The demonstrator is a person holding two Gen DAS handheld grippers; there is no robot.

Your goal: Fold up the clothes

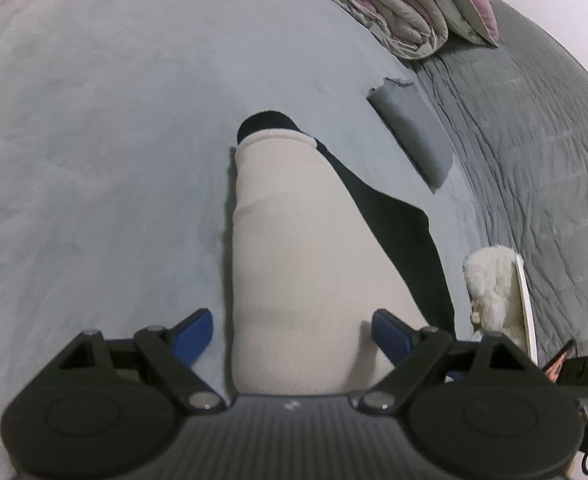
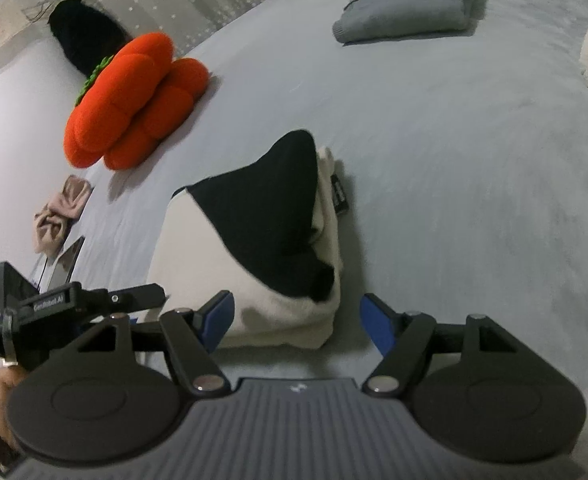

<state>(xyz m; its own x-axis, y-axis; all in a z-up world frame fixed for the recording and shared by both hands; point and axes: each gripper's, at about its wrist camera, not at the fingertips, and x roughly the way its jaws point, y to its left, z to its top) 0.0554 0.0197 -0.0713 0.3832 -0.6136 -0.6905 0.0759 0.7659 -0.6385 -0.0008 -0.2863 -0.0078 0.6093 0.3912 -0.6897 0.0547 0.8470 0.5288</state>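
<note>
A folded cream and black garment (image 1: 294, 220) lies lengthwise on the blue-grey bed sheet (image 1: 94, 160). My left gripper (image 1: 290, 320) hovers over its near end, open; the left finger is clear of the cloth and the right finger sits over its edge. In the right wrist view the same garment (image 2: 198, 248) shows a black panel on top and a small black label at its right side. My right gripper (image 2: 296, 306) is open, its fingers on either side of the garment's near corner, pressing nothing.
A folded grey garment (image 2: 406, 4) lies farther back on the bed. An orange pumpkin cushion (image 2: 134, 100), a black plush (image 2: 82, 32) and a pink cloth (image 2: 60, 216) sit at the left. A folded quilt (image 1: 394, 0), grey quilted blanket (image 1: 534, 140) and white fluffy item (image 1: 490, 280) lie on the right.
</note>
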